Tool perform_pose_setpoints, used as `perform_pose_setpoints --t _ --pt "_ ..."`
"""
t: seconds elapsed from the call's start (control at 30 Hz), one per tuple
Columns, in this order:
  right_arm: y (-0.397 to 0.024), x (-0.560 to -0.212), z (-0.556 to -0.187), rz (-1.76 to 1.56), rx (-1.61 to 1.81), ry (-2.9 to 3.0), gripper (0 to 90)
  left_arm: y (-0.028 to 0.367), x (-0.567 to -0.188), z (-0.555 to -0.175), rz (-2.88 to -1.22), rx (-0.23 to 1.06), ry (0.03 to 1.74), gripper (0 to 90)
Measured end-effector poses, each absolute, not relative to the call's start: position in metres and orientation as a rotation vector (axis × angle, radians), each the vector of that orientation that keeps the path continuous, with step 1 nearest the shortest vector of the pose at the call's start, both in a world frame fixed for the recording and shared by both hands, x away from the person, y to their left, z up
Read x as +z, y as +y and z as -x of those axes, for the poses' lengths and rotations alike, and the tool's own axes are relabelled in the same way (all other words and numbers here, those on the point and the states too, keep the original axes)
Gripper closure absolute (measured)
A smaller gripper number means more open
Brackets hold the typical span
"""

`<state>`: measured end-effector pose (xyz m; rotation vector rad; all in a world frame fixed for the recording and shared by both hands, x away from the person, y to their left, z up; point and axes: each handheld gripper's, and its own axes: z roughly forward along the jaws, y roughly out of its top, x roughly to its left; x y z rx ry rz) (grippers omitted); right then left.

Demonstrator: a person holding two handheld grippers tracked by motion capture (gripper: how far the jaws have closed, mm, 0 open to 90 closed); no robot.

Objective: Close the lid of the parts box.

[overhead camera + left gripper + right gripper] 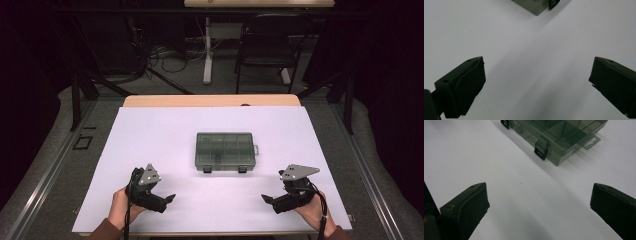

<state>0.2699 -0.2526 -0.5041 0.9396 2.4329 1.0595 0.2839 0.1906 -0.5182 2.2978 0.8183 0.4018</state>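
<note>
Your left gripper point(159, 196) sits with its jaws spread wide and nothing between them, low over the white sheet point(150, 135) near your edge of the table; your right gripper point(280, 200) mirrors it, equally wide apart and equally empty. Both point inward toward the smoky translucent plastic compartment box point(224, 151), which lies flat and closed near the middle of the sheet, well apart from either gripper. Its two black front latches point(541, 148) face you, and a hang tab point(589, 142) sticks out on the right end.

The box looks light and the sheet smooth, so if you push on one latch with a single jaw, expect the box to slide away or pivot instead of opening. Brace it with one gripper first. Pinching the thin lid edge too hard could make it slip out and snap shut.
</note>
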Motion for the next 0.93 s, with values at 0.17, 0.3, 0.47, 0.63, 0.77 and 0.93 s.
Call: perform_pose_setpoints --t 0.17,0.3,0.47,0.63,0.77,0.93 --pt "-0.257 -0.508 -0.265 -0.960 1.066 2.425 1.1 0.197 -0.521 -0.279 -2.289 0.401 0.821 0.0" --pt "-0.261 -0.510 -0.261 -0.972 1.078 2.408 1.1 0.201 -0.523 -0.276 -2.278 0.408 0.828 0.0" --pt "-0.264 -0.514 -0.256 -0.984 1.076 2.395 1.2 0.205 -0.527 -0.271 -2.269 0.419 0.837 0.0" --pt "-0.268 -0.516 -0.253 -0.997 1.079 2.391 1.2 0.206 -0.529 -0.269 -2.264 0.428 0.837 0.0" --pt "-0.269 -0.517 -0.253 -0.996 1.082 2.391 1.1 0.206 -0.530 -0.269 -2.259 0.422 0.838 0.0" --pt "-0.270 -0.518 -0.252 -1.000 1.094 2.389 1.1 0.207 -0.530 -0.270 -2.250 0.430 0.834 0.0"
